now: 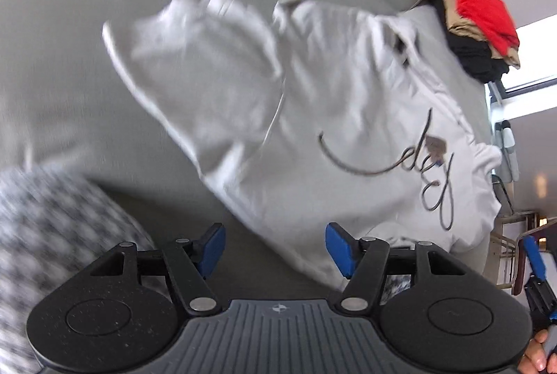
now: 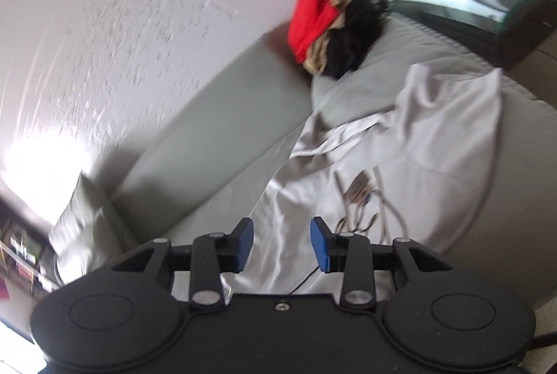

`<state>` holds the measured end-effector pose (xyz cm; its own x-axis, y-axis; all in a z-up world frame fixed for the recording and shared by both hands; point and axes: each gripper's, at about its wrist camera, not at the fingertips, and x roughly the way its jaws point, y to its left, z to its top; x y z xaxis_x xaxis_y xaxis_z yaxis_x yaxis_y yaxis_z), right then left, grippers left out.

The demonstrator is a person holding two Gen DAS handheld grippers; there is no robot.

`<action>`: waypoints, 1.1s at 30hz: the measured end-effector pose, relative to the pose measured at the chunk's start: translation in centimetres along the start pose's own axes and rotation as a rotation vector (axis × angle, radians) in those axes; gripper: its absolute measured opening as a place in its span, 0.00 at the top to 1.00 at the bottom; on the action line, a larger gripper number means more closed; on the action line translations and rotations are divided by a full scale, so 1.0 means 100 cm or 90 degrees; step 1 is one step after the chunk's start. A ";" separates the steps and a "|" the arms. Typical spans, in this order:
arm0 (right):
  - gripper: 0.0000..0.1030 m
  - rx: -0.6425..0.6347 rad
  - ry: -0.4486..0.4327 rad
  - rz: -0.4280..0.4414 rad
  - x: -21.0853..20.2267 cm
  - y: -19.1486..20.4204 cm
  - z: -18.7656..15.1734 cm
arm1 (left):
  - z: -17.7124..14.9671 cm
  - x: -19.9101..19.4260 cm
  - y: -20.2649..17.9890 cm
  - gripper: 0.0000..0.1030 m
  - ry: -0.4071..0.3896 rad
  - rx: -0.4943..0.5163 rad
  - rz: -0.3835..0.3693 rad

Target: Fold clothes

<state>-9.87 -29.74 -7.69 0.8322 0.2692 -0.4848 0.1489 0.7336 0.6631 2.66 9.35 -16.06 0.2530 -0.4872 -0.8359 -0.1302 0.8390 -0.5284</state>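
Note:
A light grey hoodie with dark script lettering lies spread and rumpled on a grey sofa seat. It also shows in the right wrist view. My left gripper is open and empty, hovering just short of the hoodie's near edge. My right gripper is open and empty above the hoodie's lower part. The right gripper's blue finger shows at the left wrist view's right edge.
A pile of red, tan and black clothes sits at the sofa's far end, also in the left wrist view. A checked cushion lies near left. A pale cushion, a white wall and a dark glass table surround the sofa.

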 end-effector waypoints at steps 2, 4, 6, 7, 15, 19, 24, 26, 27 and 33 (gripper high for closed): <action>0.65 0.015 -0.010 -0.004 -0.003 -0.012 0.005 | -0.008 0.008 0.006 0.41 0.007 -0.025 -0.033; 0.64 0.021 -0.018 -0.006 -0.005 -0.019 0.007 | -0.013 0.011 0.010 0.41 -0.009 -0.048 -0.070; 0.63 0.029 -0.027 -0.009 -0.005 -0.026 0.008 | -0.015 0.013 0.012 0.41 -0.031 -0.067 -0.103; 0.63 0.038 -0.031 -0.009 -0.005 -0.031 0.008 | -0.013 0.013 0.013 0.41 -0.045 -0.074 -0.117; 0.63 0.163 -0.053 -0.084 -0.005 -0.096 0.006 | -0.009 0.004 0.014 0.56 -0.102 -0.085 -0.104; 0.63 0.220 -0.069 -0.122 0.002 -0.131 0.006 | -0.007 0.001 0.025 0.60 -0.119 -0.107 -0.095; 0.68 0.235 -0.043 -0.137 0.021 -0.157 0.010 | -0.003 0.005 0.020 0.60 -0.121 -0.075 -0.081; 0.68 0.222 -0.026 -0.121 0.027 -0.160 0.013 | 0.000 0.008 0.019 0.60 -0.126 -0.069 -0.081; 0.67 0.220 -0.016 -0.109 0.030 -0.162 0.014 | 0.002 0.010 0.019 0.60 -0.129 -0.068 -0.082; 0.66 0.250 0.012 -0.031 0.043 -0.177 0.015 | 0.013 0.021 0.021 0.61 -0.142 -0.072 -0.084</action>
<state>-8.09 -42.49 -20.64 0.8096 0.2547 -0.5289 0.3838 0.4522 0.8052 4.20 10.40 -18.71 0.4785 -0.5138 -0.7121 -0.1857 0.7334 -0.6540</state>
